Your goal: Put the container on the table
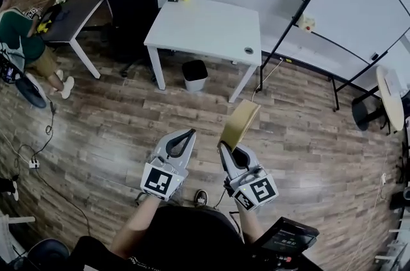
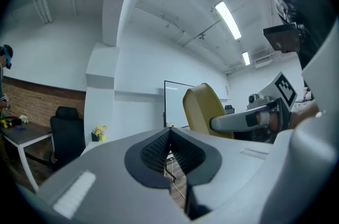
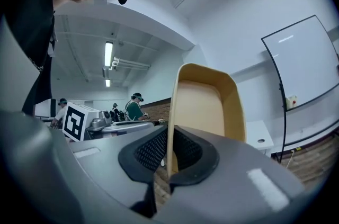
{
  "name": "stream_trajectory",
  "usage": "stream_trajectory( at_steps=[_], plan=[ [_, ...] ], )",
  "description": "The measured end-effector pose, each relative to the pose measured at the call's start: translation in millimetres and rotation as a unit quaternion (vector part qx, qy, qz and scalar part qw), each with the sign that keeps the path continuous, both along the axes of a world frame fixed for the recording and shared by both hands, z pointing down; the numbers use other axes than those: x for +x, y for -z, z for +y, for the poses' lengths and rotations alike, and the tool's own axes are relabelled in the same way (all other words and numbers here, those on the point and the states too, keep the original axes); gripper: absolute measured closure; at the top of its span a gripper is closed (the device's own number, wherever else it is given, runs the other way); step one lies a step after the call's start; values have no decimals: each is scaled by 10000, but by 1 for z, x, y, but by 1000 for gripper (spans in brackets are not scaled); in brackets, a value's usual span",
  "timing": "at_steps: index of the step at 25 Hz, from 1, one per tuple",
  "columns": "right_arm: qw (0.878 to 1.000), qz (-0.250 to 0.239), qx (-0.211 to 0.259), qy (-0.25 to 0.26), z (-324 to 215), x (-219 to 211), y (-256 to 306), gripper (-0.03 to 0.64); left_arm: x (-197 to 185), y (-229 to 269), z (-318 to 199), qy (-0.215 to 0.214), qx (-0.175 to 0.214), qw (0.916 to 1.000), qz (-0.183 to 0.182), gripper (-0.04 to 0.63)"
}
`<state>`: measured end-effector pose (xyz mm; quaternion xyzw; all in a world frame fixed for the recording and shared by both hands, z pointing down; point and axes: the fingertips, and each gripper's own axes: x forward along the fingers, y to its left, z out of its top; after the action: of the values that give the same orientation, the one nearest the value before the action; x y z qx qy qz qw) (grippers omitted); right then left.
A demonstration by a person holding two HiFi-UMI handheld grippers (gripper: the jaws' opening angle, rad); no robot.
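Facing white table (image 1: 211, 26), wood plank floor (image 1: 115, 129), whiteboard (image 1: 365, 7)

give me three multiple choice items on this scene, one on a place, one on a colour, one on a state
1. Where is the bin?
A under the table
B on the table
C in the tongs

2. What colour is the container?
A blue
B tan
C red

3. What state are the left tongs in?
A wide open
B shut on the container
C shut, empty

Answers:
1 A, the bin stands between the table's legs.
2 B, its walls show tan in all three views.
3 C, they meet with nothing between them; the right tongs are the ones that pinch the container's wall.
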<state>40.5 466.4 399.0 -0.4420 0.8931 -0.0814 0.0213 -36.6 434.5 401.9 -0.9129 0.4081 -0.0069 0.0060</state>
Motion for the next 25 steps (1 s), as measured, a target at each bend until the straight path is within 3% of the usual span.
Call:
stream_trajectory(
  at_steps=[7, 13, 25],
  plan=[
    [9997, 209, 111, -87, -66, -54, 15, 583, -48, 15, -72, -167, 157, 9995, 195, 598],
    [9993, 289, 19, -237, -111, -75, 7, 583, -69, -5, -115, -297, -42, 9994, 174, 598],
    [9994, -80, -223, -244, -239, -16, -29, 583, -18, -34, -239, -212, -224, 9993, -218, 598]
  ],
)
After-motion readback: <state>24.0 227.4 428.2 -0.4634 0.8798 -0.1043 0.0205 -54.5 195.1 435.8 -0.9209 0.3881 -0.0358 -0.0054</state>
